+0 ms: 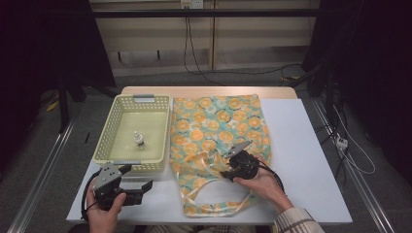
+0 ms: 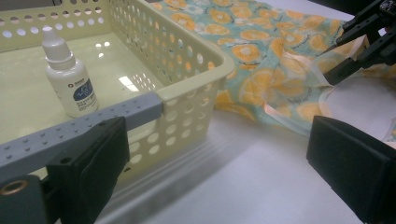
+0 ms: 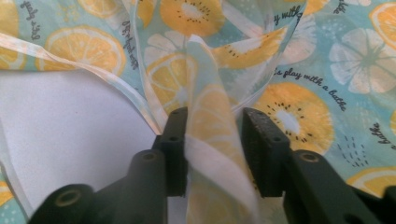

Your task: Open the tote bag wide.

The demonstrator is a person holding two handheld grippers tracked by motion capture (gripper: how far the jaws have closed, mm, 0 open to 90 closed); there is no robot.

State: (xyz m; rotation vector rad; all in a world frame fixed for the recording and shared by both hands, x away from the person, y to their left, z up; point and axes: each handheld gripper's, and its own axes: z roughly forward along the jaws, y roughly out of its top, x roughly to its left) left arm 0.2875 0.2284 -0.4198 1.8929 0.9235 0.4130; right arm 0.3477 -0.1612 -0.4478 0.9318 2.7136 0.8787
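The left gripper [image 1: 137,187] waits wide apart by the basket [image 1: 108,141], where a small bottle [image 1: 139,140] stands. The right gripper [image 1: 228,171] has a fold of the bag [image 1: 218,121] between its jaws — better close fully, lift slowly — spreading the mouth.

A bottle [image 1: 139,140] stands in the basket [image 1: 108,131], left of the bag [image 1: 218,126].
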